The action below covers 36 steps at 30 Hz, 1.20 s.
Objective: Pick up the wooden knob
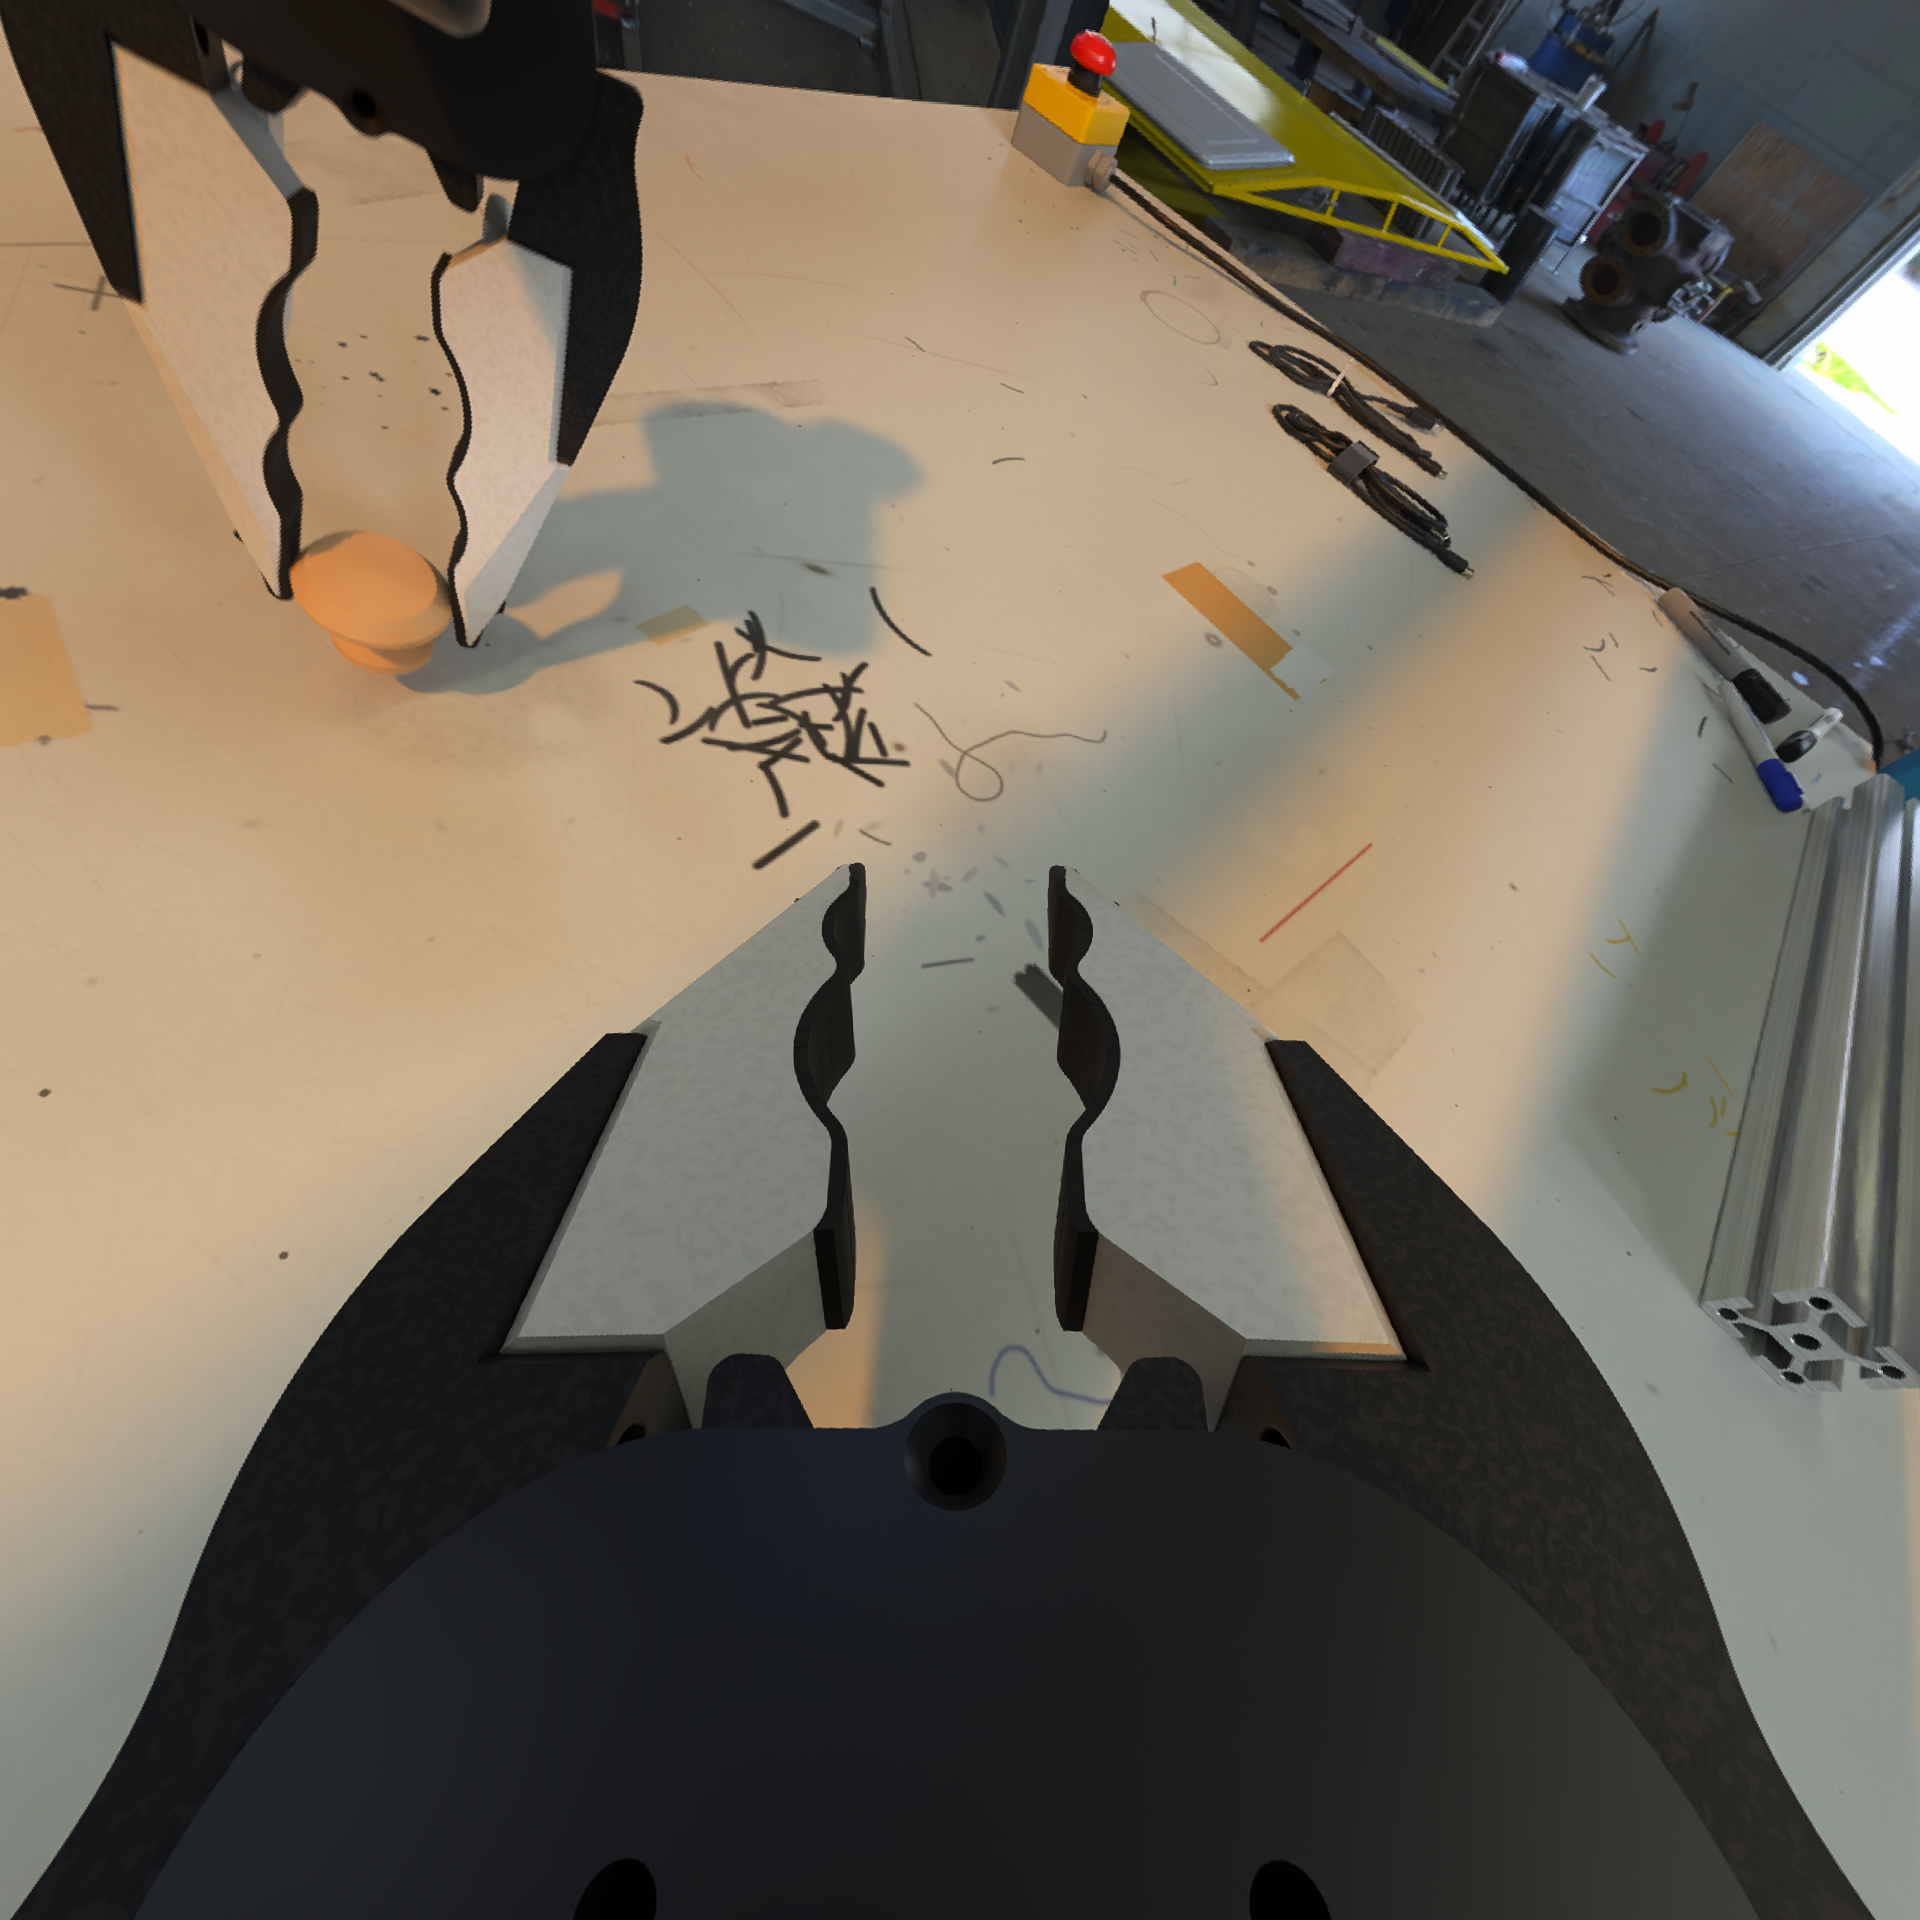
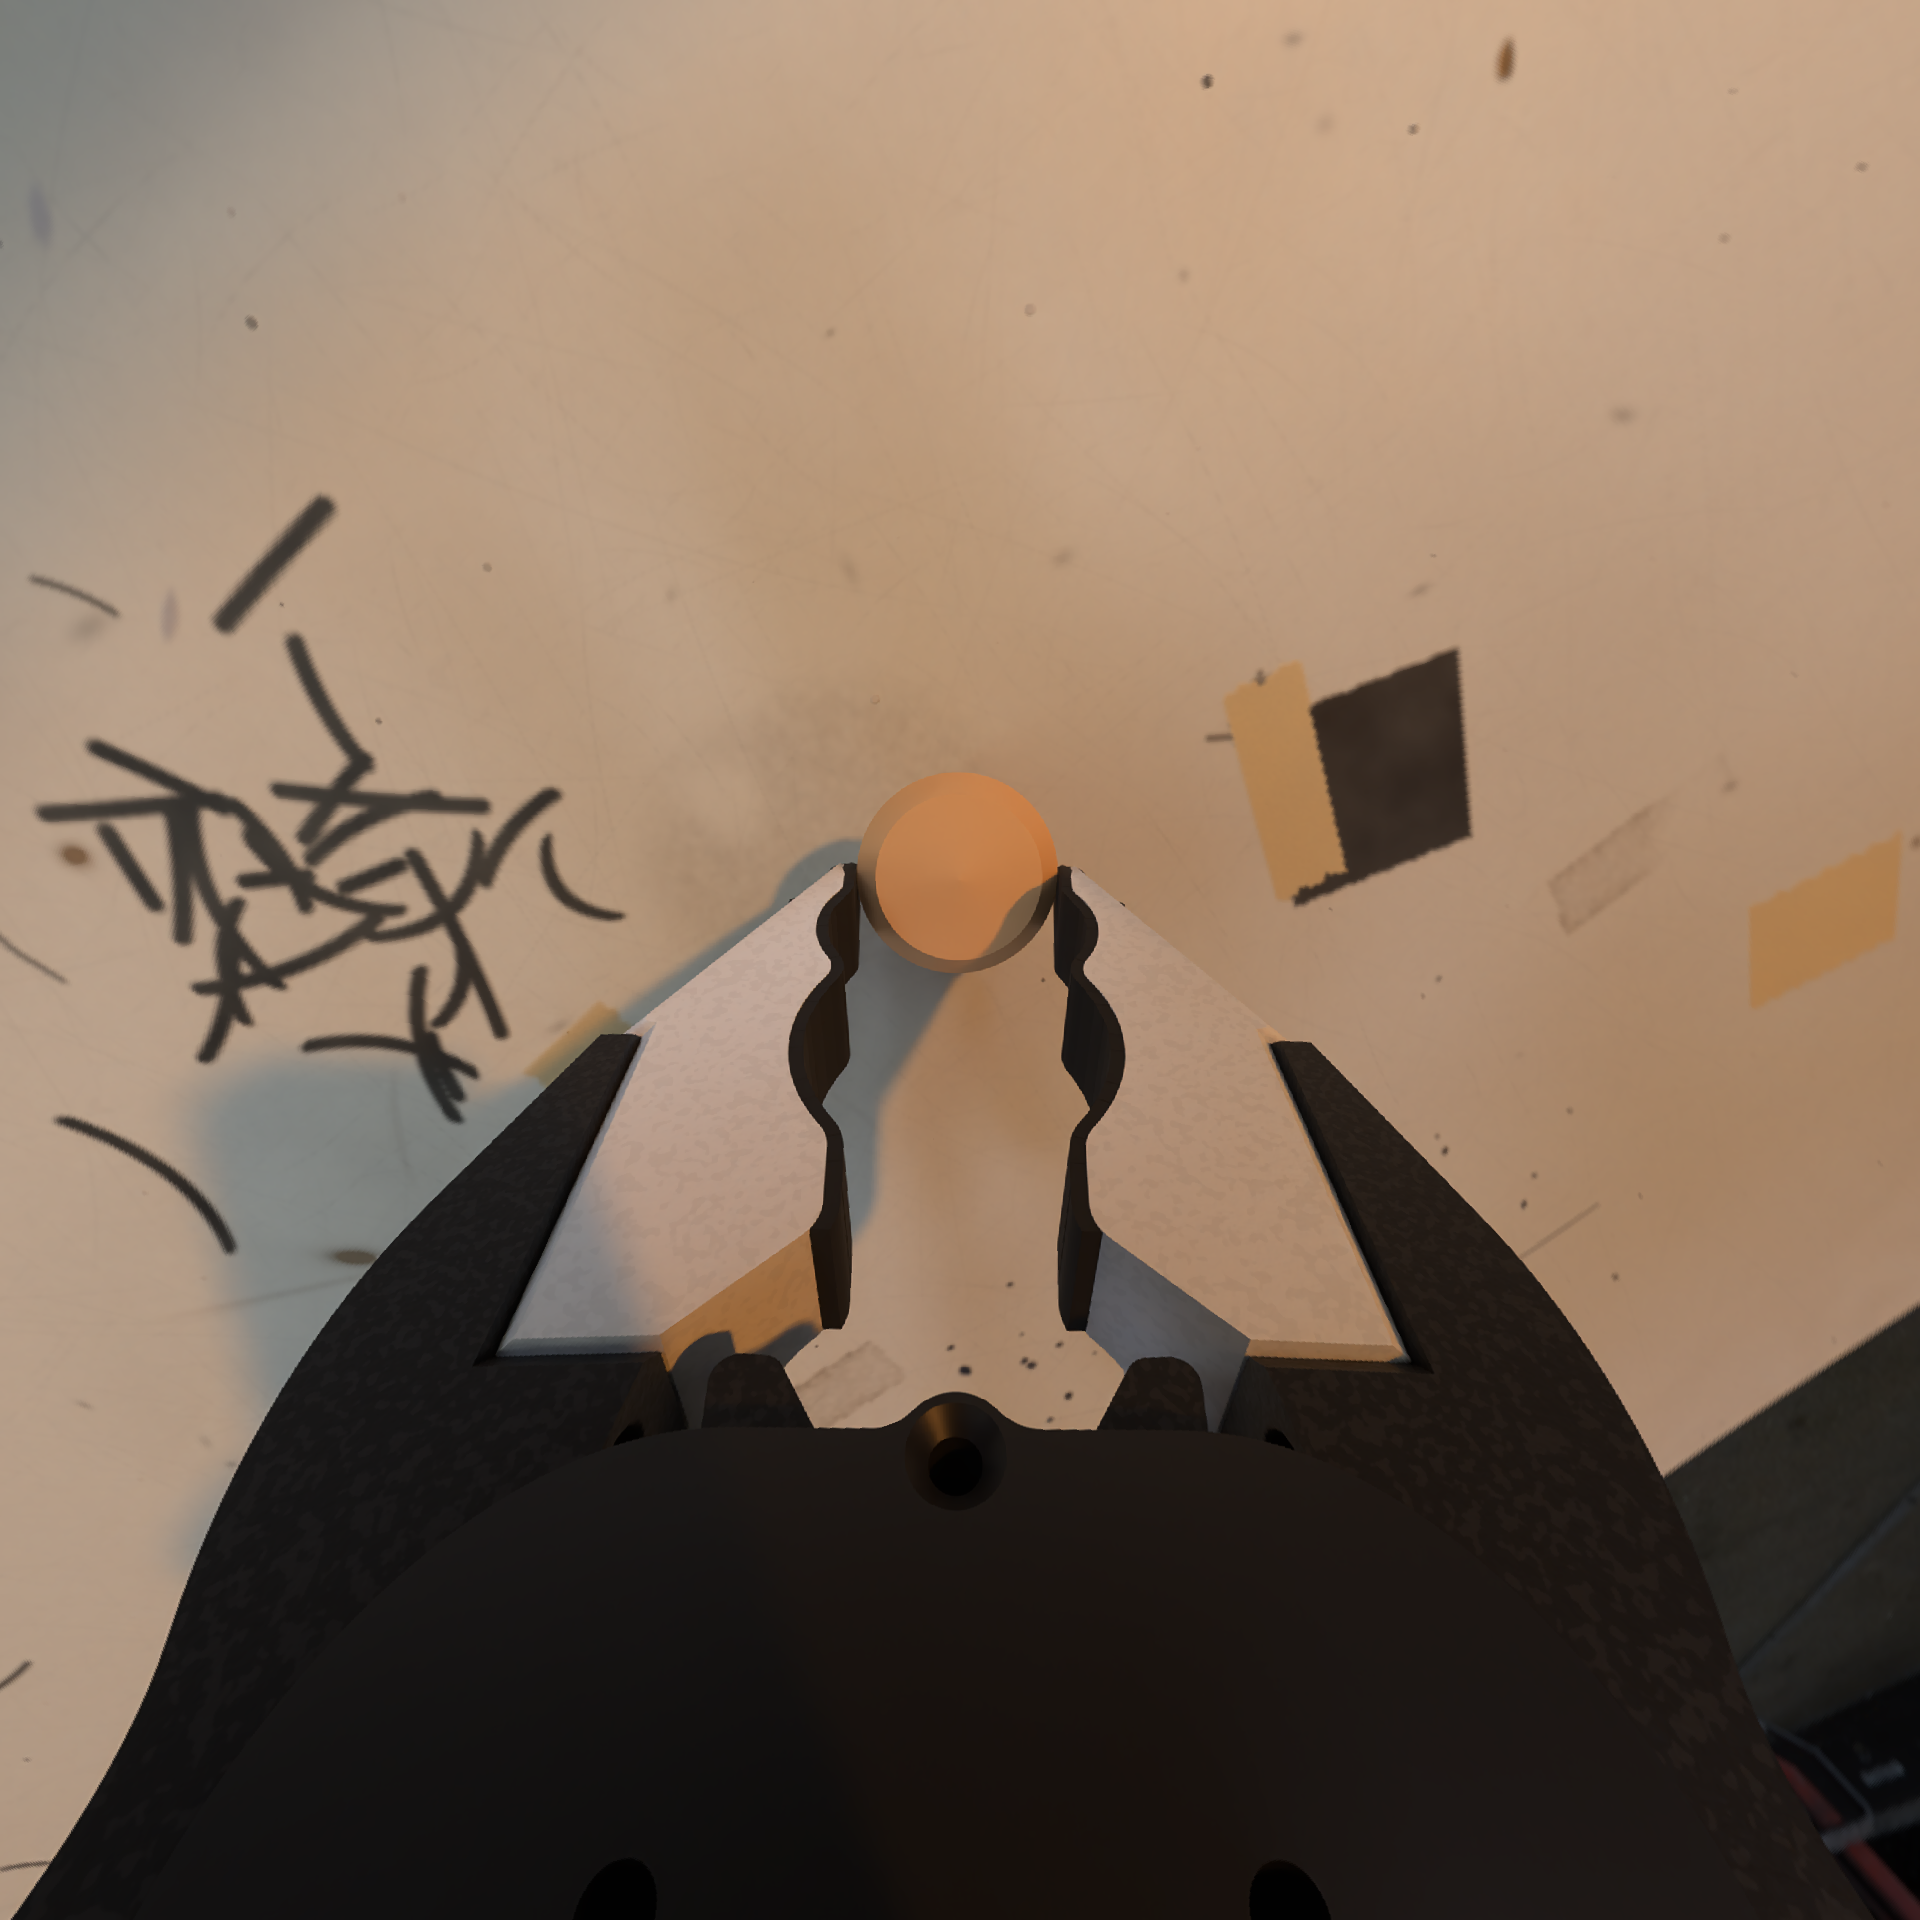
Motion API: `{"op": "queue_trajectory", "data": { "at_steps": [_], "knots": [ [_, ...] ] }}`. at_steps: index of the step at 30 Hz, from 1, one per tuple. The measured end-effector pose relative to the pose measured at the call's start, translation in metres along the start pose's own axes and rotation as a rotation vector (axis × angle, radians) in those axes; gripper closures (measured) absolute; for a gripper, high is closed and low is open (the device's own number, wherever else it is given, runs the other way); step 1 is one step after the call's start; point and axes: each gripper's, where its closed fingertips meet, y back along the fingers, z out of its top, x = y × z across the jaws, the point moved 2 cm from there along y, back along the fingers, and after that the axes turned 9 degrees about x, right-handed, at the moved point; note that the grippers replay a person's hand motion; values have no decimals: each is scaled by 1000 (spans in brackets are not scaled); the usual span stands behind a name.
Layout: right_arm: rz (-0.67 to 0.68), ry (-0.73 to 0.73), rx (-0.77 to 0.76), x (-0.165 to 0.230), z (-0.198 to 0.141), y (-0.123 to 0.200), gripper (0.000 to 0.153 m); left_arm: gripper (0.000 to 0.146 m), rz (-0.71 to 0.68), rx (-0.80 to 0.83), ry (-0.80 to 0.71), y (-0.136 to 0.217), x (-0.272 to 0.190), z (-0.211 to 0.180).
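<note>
Knob base partly hidden behind the right tongs' (image 1: 369, 603) tips in the left wrist view; whether it touches the table (image 1: 1039, 520) is unclear. Right tongs point steeply down, jaws pressed against both sides of the wooden knob (image 2: 956, 871) at their very tips. Left tongs (image 1: 954, 883) hover low and level, well apart, jaws parted, holding nothing.
</note>
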Motion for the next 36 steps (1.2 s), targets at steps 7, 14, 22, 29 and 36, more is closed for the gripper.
{"op": "queue_trajectory", "data": {
  "at_steps": [7,14,22,29,36],
  "knots": [
    [105,31,-25,8,4,-11,115,111,30,16,-9,-1,4,-2],
    [89,18,-40,4,4,-2,115,111,26,14,2,-1,6,-3],
    [88,69,2,1,-1,-10,115,111,34,25,-7,-2,6,-4],
    [109,89,1,2,2,-13,115,111,34,22,0,-1,7,-4],
    [109,116,-6,3,3,-13,115,111,34,25,-5,-1,7,-4]
  ]
}}
